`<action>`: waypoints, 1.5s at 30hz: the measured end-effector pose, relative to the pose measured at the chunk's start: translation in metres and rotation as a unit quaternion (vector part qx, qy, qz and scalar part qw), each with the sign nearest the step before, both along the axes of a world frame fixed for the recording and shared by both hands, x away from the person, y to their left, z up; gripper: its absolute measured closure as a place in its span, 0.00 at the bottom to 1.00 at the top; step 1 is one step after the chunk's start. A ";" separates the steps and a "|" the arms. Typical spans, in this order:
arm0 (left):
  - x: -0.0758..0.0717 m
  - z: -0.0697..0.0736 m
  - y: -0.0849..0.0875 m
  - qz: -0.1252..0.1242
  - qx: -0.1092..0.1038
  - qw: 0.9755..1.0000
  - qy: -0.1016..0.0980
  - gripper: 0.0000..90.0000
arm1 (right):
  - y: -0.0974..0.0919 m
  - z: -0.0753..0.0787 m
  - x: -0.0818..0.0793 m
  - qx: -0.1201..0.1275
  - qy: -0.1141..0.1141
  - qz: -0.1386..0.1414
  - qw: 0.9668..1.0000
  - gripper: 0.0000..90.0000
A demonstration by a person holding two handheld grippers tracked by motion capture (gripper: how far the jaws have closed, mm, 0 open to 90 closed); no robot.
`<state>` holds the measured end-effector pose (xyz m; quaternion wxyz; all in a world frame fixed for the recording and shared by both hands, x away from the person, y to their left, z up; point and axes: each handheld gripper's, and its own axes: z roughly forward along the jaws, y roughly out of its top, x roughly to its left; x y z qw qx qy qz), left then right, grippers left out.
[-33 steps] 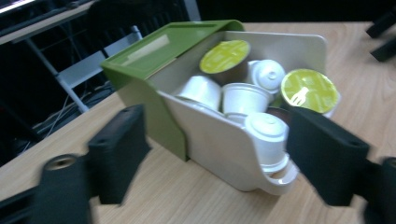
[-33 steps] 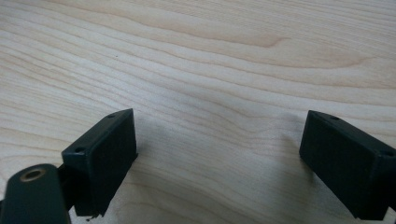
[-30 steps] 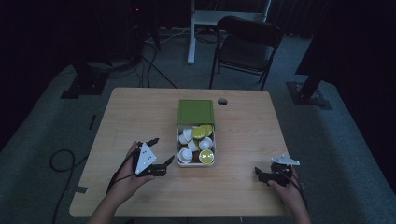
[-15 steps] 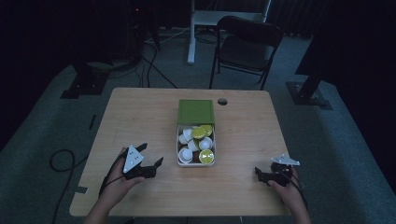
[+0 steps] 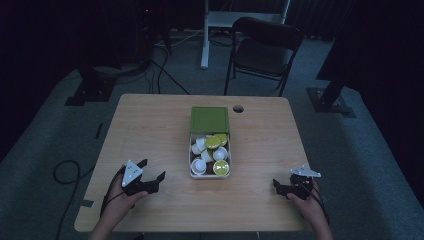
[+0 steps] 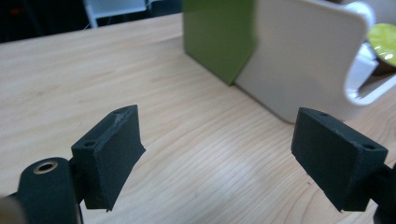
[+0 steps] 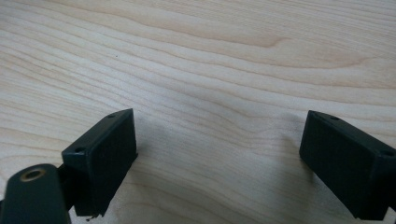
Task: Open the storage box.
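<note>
The white tray (image 5: 209,175) sits near the middle of your desk (image 5: 150,130), packed with small capsules: white ones on the left side, yellow-green lidded ones (image 5: 221,167) on the right and toward the back. A green lid (image 5: 209,119) lies flat on the desk just behind the tray, touching its far edge. In the left gripper view the tray's white wall (image 6: 303,60) and the green lid (image 6: 217,37) stand ahead and to the right of the jaws, with one yellow-green capsule (image 6: 383,39) peeking over the tray's cut-out rim.

Your left claw (image 5: 152,175) rests low over the desk to the left of the tray, near it but apart, pointing toward the tray's front corner. Its jaws are spread wide with nothing between them, just bare wood grain. The grey three-cornered plate (image 5: 132,169) sits on top of it, and your left hand (image 5: 120,200) grips it from behind.

Your right claw (image 5: 281,186) lies well apart from the tray, at the desk's front right, held by your right hand (image 5: 310,205). Its jaws are spread too, with bare desk (image 7: 210,70) between them.

Beyond the desk a dark chair (image 5: 265,50) stands on the carpet.
</note>
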<state>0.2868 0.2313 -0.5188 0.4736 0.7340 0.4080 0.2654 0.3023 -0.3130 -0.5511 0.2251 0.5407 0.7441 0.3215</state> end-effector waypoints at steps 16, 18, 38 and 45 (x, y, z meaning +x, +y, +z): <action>-0.009 -0.015 0.032 0.058 -0.005 0.997 0.041 0.18 | 0.000 0.000 0.000 0.000 0.000 0.000 1.000 0.12; -0.010 -0.016 0.033 0.061 -0.001 0.997 0.045 0.18 | 0.000 0.000 0.000 0.000 0.000 0.000 1.000 0.12; -0.004 -0.026 0.029 0.118 0.054 0.978 0.162 0.18 | 0.000 0.000 0.000 0.000 0.001 0.000 1.000 0.12; -0.002 -0.027 0.022 0.117 0.083 0.976 0.163 0.12 | 0.000 0.000 0.000 0.000 0.001 0.001 1.000 0.12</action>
